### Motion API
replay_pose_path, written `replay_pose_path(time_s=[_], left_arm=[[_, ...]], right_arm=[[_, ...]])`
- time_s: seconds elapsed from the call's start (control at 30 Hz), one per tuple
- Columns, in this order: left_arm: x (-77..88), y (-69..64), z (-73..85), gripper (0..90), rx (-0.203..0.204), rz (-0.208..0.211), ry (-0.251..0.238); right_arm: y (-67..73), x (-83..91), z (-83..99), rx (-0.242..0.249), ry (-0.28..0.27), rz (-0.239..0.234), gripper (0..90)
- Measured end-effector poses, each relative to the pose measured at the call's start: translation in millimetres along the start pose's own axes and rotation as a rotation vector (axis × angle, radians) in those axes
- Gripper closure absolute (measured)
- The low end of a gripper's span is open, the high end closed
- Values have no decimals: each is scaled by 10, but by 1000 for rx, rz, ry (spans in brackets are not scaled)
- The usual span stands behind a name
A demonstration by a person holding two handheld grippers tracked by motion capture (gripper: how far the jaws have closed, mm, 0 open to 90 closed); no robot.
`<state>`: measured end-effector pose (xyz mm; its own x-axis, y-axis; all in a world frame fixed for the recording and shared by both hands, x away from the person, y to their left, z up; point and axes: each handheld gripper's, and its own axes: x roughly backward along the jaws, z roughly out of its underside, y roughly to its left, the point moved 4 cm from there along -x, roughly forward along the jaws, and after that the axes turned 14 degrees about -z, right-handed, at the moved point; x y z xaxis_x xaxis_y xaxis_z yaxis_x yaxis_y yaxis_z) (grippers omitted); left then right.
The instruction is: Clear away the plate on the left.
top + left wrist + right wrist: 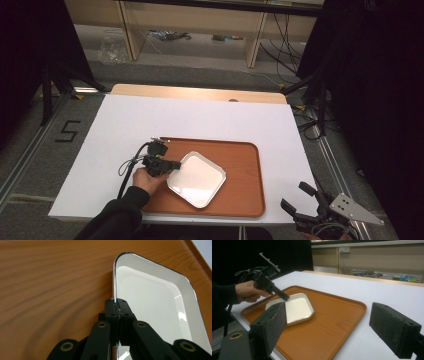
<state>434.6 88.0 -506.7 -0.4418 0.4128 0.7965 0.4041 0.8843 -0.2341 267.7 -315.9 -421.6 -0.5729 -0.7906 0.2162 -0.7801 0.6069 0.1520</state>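
The left tongs point(117, 305) are clamped on the near rim of the white dish point(197, 178), which lies on the wooden tray point(240, 170) on the table point(130, 120). The grip is thin, on the rim edge alone, so I would keep the dish low and level and slide or lift it slowly, lest it pivot or slip out. The right tongs point(329, 325) hang wide and empty off the table's near right corner.
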Motion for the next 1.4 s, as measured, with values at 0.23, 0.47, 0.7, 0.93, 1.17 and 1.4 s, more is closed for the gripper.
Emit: replay_pose_path(time_s=[0.23,0.47,0.7,0.93,1.17,1.4], left_arm=[[-39,-76,30,877,-19,6,20],[-38,-107,81,872,-46,3,32],[25,-167,184,849,-82,5,44],[114,-139,266,822,-138,-23,94],[188,-130,356,810,-147,-17,118],[284,-139,499,806,-139,5,137]], right_arm=[[37,-8,10,-59,2,-25,153],[24,5,5,-35,1,-1,153],[25,-12,-3,-34,-27,-43,153],[27,-13,-3,-32,-17,-48,153],[12,-3,-4,-21,-7,-6,153],[11,0,-4,-14,0,-6,153]])
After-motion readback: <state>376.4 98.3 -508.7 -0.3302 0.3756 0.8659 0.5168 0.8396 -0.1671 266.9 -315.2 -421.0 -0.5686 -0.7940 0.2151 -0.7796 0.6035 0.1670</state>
